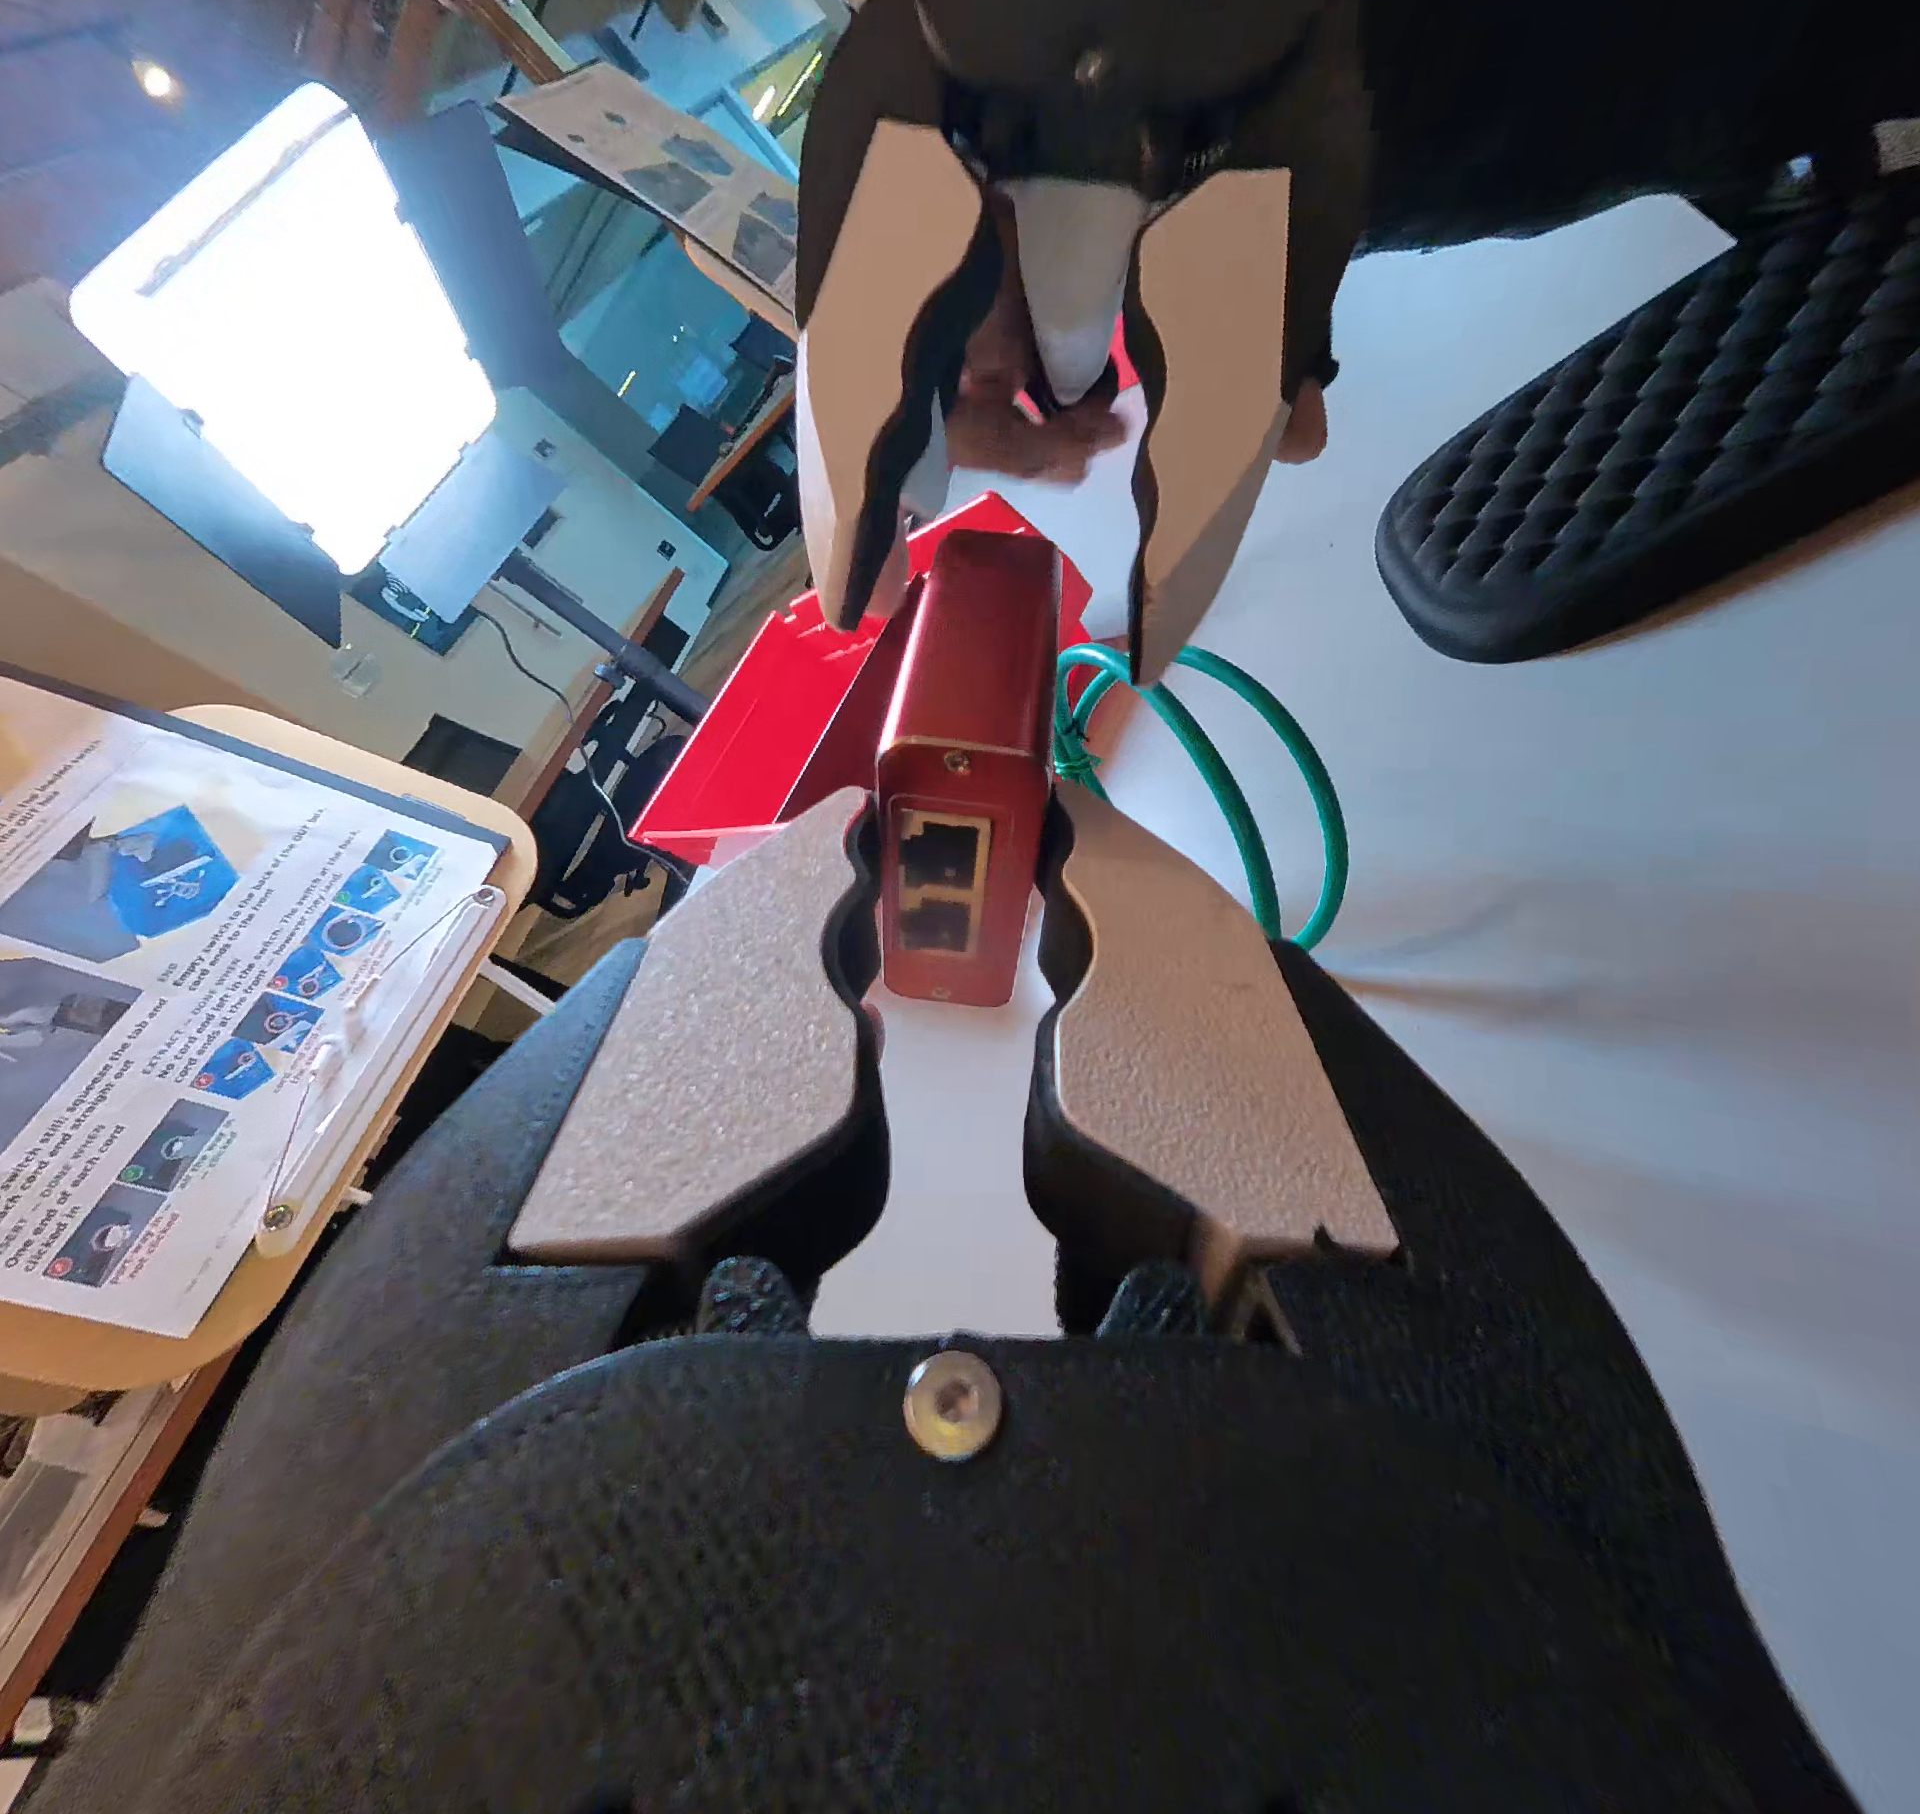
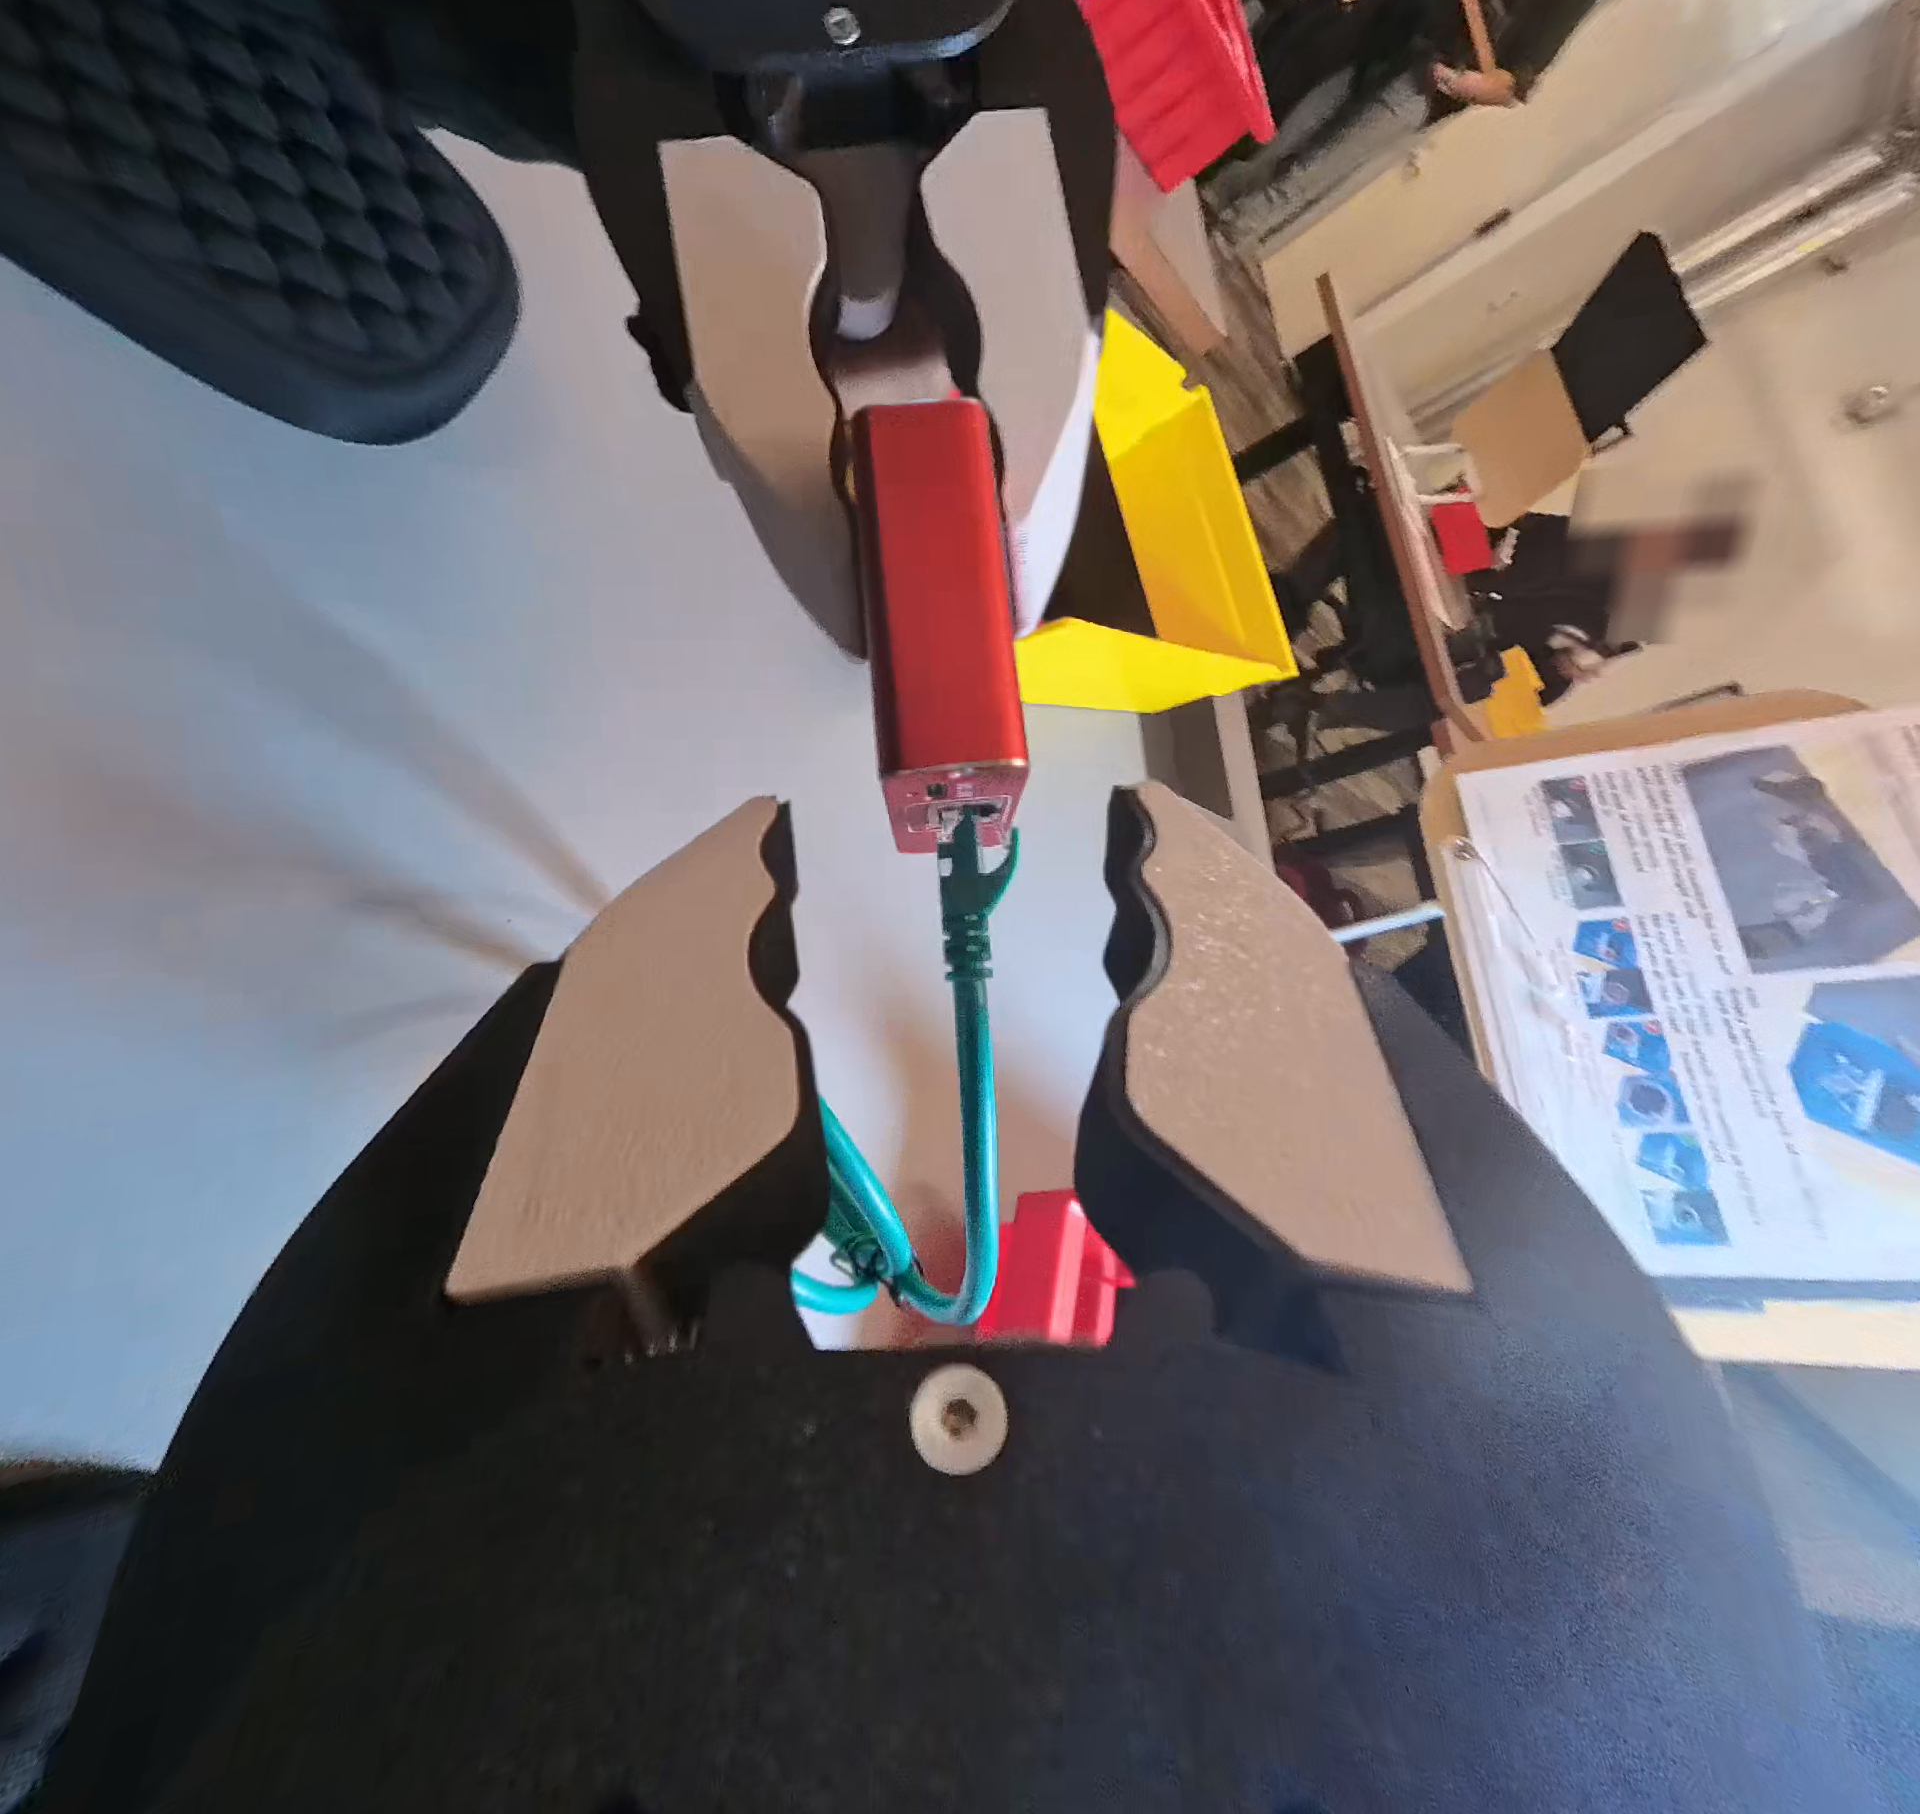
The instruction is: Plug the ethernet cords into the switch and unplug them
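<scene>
The red switch point(image 1: 961, 725) lies lengthwise over the white table point(image 1: 1558, 985). My left gripper point(image 1: 956, 814) is shut on its near end, where two empty ports face the camera. In the right wrist view the switch point(image 2: 940, 601) points toward me, with the left gripper point(image 2: 935, 611) gripping its far half. A green ethernet plug point(image 2: 966, 871) sits in the switch's near port. Its green cord point(image 2: 977, 1120) runs back between my fingers and loops on the table point(image 1: 1247, 777). My right gripper point(image 2: 951, 819) is open, with a fingertip on each side of the plug, not touching it. It also shows in the left wrist view point(image 1: 1003, 642).
A red bin point(image 1: 748, 756) lies at the table edge behind the switch. A yellow bin point(image 2: 1174, 538) and another red bin point(image 2: 1164, 19) sit beyond the table. A black textured pad point(image 1: 1662, 434) rests on the table. An instruction sheet point(image 1: 208, 1016) lies on a side stand.
</scene>
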Tool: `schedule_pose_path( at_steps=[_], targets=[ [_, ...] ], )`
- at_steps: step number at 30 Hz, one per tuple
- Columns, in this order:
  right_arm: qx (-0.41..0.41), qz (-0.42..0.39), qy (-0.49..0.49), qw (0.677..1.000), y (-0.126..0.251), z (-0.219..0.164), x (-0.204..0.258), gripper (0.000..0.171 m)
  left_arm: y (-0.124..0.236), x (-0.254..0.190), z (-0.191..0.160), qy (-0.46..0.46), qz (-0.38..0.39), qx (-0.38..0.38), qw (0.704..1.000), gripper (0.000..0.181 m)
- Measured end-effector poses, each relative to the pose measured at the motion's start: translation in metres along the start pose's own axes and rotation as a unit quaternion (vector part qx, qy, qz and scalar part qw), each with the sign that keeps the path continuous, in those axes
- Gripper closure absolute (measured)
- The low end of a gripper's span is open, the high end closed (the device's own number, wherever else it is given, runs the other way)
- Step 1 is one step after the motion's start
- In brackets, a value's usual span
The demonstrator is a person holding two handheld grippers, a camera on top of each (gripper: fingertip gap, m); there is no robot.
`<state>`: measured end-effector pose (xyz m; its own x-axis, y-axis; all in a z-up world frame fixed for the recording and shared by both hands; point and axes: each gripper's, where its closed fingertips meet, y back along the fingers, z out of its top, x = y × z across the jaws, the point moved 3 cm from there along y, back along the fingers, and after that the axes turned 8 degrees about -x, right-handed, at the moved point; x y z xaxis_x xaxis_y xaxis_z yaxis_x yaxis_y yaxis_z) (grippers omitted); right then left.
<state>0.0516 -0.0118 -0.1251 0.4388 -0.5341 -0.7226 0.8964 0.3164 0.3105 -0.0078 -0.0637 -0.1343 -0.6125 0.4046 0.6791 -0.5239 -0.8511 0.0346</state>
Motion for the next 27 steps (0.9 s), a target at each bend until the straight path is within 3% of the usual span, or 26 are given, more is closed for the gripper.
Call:
schedule_pose_path(
  at_steps=[4,8,19,27],
  targets=[
    [-0.011,0.024,0.06,0.998,-0.008,0.004,0.005,0.108,-0.005,-0.007,0.008,-0.009,-0.013,-0.022,1.0,0.154],
    [-0.024,0.03,0.088,0.995,-0.016,0.012,0.012,0.141,-0.008,-0.012,0.016,-0.017,-0.017,-0.041,0.999,0.154],
    [0.03,-0.015,0.115,0.993,-0.016,0.004,0.005,0.142,0.0,-0.001,0.002,0.071,-0.004,-0.018,0.997,0.149],
    [0.059,-0.044,0.112,0.991,0.0,-0.012,-0.004,0.142,0.075,0.077,-0.012,0.145,0.172,0.009,0.974,0.155]
  ],
)
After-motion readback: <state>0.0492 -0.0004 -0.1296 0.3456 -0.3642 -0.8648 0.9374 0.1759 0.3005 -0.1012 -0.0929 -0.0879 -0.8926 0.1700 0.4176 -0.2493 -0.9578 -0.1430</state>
